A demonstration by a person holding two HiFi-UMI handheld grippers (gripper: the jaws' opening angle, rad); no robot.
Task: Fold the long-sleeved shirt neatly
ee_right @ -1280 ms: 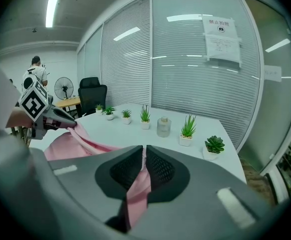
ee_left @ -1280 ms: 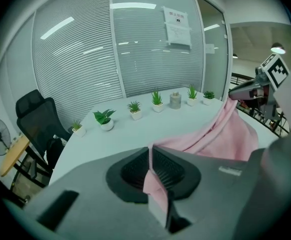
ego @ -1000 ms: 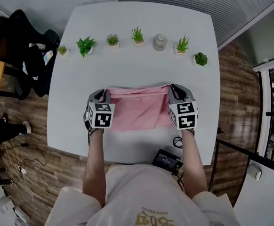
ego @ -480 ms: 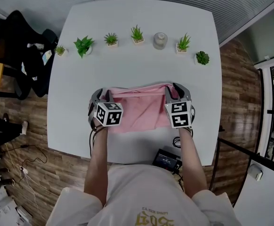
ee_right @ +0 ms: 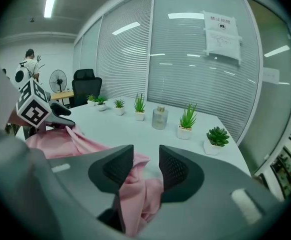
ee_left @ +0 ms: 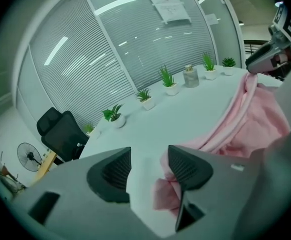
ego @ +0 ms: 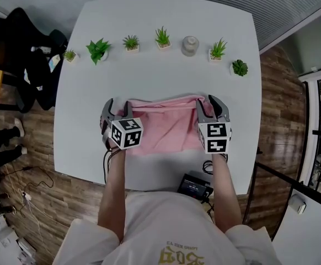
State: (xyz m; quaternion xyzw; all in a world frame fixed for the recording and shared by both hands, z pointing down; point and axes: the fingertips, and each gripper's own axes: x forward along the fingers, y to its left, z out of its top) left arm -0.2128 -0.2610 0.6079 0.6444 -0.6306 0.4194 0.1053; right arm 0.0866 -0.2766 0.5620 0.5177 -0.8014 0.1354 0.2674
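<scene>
Head view: white table [ego: 160, 73], wood floor [ego: 55, 197]; left gripper [ego: 117, 105], right gripper [ego: 209, 101] just opening around shirt [ego: 163, 126].

shirt [ego: 163, 125] lies on table [ego: 160, 76], before plant row [ego: 162, 37].

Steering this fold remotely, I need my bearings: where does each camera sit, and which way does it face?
Head view: on the person's head, looking steeply down at the white table and pink shirt; both forearms, left gripper and right gripper show.
Left gripper view: on the left gripper, facing the plant row; jaws just opening, shirt between them.
Right gripper view: on the right gripper, facing the same plants; jaws just opening, shirt between them.
Shared: each gripper view shows the other gripper; all show the shirt.
</scene>
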